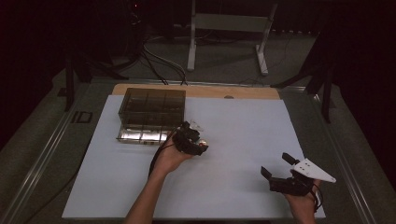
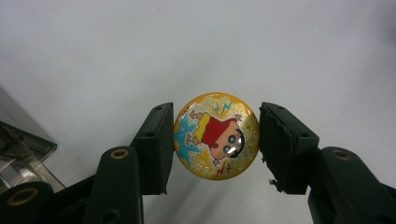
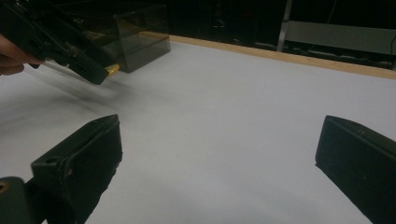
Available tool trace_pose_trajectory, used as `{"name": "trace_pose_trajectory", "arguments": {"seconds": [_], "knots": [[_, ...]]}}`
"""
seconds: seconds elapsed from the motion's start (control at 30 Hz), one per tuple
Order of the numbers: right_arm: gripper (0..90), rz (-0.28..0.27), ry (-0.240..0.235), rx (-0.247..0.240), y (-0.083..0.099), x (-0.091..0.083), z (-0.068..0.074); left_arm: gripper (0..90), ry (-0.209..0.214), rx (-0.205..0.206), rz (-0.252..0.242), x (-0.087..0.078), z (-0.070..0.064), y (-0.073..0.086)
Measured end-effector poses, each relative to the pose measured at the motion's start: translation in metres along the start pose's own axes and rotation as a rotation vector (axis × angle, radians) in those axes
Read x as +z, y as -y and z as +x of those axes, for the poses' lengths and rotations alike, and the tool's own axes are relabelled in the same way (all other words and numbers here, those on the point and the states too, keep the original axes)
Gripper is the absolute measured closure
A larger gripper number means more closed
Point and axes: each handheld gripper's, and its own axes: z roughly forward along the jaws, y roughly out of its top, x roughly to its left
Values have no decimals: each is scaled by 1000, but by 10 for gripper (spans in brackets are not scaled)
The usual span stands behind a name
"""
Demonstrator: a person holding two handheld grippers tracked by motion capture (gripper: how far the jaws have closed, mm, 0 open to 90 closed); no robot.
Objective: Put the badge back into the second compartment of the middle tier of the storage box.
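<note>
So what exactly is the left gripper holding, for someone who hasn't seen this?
On the white table, beside the smoky clear compartment box, the left gripper pinches a small round badge between its jaws. It is glittery yellow-orange with a cartoon boy in a red shirt.

Compartment box (image 1: 152, 114) far-left; elsewhere open tabletop (image 1: 243, 140).

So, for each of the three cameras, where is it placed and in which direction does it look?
High view: fixed above the person's side, looking forward and down on the white table; both forearms, left gripper and right gripper show.
Left gripper view: rides the left gripper, looking down at the table between its jaws, which hold a round cartoon badge.
Right gripper view: rides the right gripper, looking low across the table past its open jaws.
Shared: the right gripper view and the high view both show the left gripper and the dark compartment box.
</note>
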Motion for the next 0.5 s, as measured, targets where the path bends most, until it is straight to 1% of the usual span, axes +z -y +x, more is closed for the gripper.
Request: {"name": "trace_pose_trajectory", "arguments": {"seconds": [0.27, 0.5], "knots": [[4, -1, -2, 0, 0, 0, 0, 488, 4, -13, -13, -5, 3, 0], [4, -1, -3, 1, 0, 0, 0, 488, -2, -18, -19, -12, 6, 0]]}}
